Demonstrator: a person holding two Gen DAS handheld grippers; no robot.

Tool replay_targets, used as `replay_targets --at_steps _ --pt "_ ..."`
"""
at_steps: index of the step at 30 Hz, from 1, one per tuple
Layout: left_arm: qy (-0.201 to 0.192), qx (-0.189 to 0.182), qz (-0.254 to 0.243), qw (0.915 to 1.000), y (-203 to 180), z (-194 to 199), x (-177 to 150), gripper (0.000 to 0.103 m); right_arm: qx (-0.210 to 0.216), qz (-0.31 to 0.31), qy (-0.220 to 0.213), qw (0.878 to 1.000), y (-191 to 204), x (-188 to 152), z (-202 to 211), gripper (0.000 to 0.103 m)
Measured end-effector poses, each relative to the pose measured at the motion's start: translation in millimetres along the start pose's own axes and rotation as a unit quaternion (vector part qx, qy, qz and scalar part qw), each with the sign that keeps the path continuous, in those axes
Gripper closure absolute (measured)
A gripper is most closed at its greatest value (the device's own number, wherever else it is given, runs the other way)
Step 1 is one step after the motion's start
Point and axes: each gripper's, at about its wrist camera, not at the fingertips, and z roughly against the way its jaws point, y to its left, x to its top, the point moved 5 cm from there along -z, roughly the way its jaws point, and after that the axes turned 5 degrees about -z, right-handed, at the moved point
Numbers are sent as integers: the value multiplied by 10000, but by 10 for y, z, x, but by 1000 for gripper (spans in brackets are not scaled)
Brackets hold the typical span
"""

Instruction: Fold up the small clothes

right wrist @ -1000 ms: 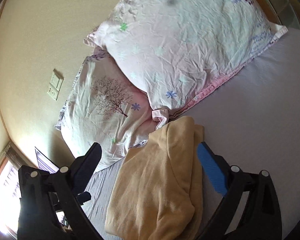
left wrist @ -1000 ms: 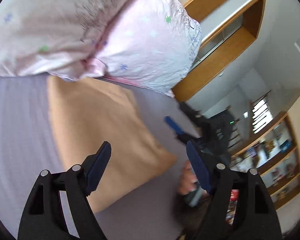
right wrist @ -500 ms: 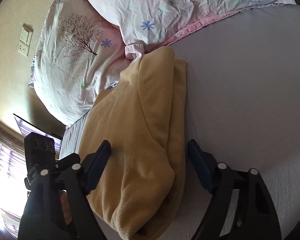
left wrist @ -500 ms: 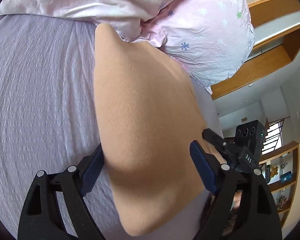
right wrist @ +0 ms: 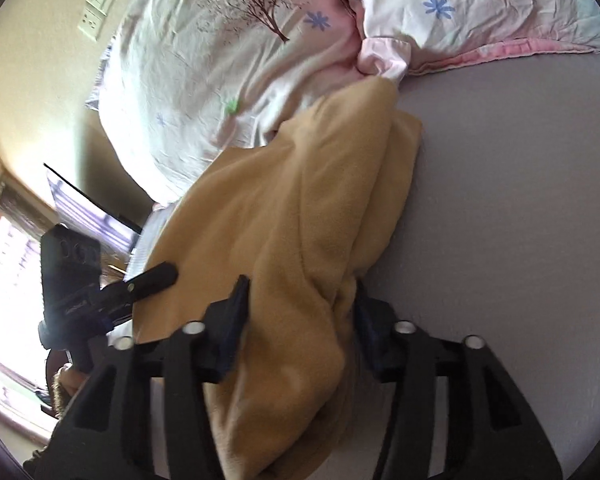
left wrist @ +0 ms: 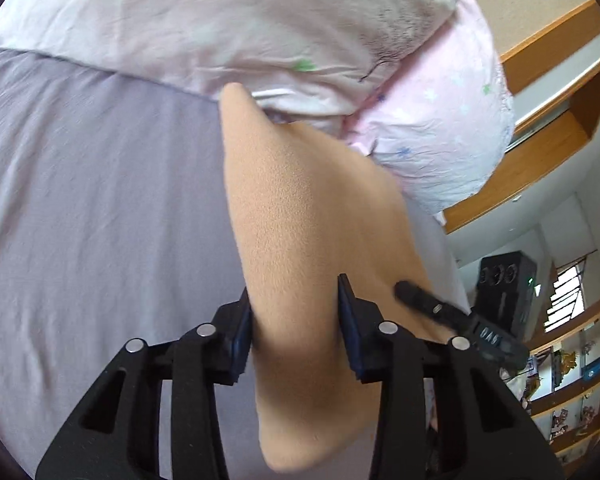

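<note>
Fleece garment (left wrist: 312, 240), tan in the left view and yellower in the right (right wrist: 300, 216), is lying folded on the lavender bed sheet (left wrist: 92, 208), its far end touching the pillows. Half a second ago both pairs of fingers were standing wide on either side of it; now they have narrowed until the blue pads are pressing into the cloth from both sides.

The left gripper (left wrist: 296, 328) is holding the near part of the garment, which is filling the whole gap between its fingers (left wrist: 240, 336) and bulging past them toward the camera. The right gripper (right wrist: 300, 320) is pinching the thicker, layered edge of the same garment, with folds bunching between its fingers (right wrist: 230, 320). Each gripper is also showing in the other's view, resting at the garment's far edge: the right one (left wrist: 444, 312) in the left view, the left one (right wrist: 148, 280) in the right view.

Beyond the garment two floral pillows (right wrist: 236, 60) are lying overlapped against the wall. A wall outlet plate (right wrist: 98, 4) is sitting at upper left of the right view, and wooden shelves (left wrist: 572, 368) are standing at far right of the left view.
</note>
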Motion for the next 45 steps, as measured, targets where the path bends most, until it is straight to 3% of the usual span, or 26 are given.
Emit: replay_targets --at_steps 2,4,5,6,8,11,15,17,19,20,21,22,23,24,27,29,37,42,45 --pt "-278 250 -397 9985 -53 213 -64 63 -59 -133 -426 9990 -41 29 234 42" --pt "-533 224 -888 9944 -206 403 -135 60 129 -242 -1111 9934 -28 40 614 34" --pt "-623 135 -1133 9915 -337 478 -181 50 385 -215 -1280 9908 33 15 753 30" --pt "-672 31 -1346 9886 -462 521 -228 40 708 -172 -1298 9889 112 -22 836 28" --pt "-549 -121 -1721 9835 -707 484 -335 35 1285 -44 -1014 9865 334 -150 837 20" --pt "-172 -65 -1892 9818 -859 218 -454 32 1334 28 -519 9897 485 -323 606 16" --pt "394 491 -1935 9791 -731 -124 -643 31 596 -520 -74 9968 157 -491 245 17" --pt "265 507 -2024 9776 -742 -73 -684 30 812 -716 -143 9940 110 -495 294 17" --pt "178 384 -1936 9802 -737 50 -708 30 658 -609 -259 9956 154 -514 456 15" --pt "98 349 -1880 9815 -719 141 -721 30 600 -478 -395 9963 191 -529 531 9" --pt "29 378 -1837 9823 -689 226 -743 27 497 -241 -582 9968 255 -574 656 5" --pt "-48 531 -1779 9826 -646 300 -775 16 360 -38 -733 9967 276 -599 751 2" --pt "-112 758 -1732 9819 -591 363 -806 5 117 180 -893 9958 321 -671 842 2" --pt "-161 1072 -1697 9795 -526 416 -846 3 -161 303 -986 9945 338 -699 887 2" --pt "10 1713 -1660 9711 -413 384 -944 3 -1536 657 -1048 9804 330 -906 920 2" --pt "176 1999 -1660 9655 -353 330 -985 3 -1982 948 -936 9711 332 -1015 844 2" --pt "325 2414 -1780 9534 -257 234 -1043 1 -2588 1342 -282 9562 369 -1282 324 2" --pt "348 2803 -1934 9396 -248 205 -1058 1 -2857 1336 -233 9487 364 -1304 250 2" --pt "335 2802 -1897 9404 -234 210 -1041 1 -2857 1343 -248 9485 365 -1298 220 2"
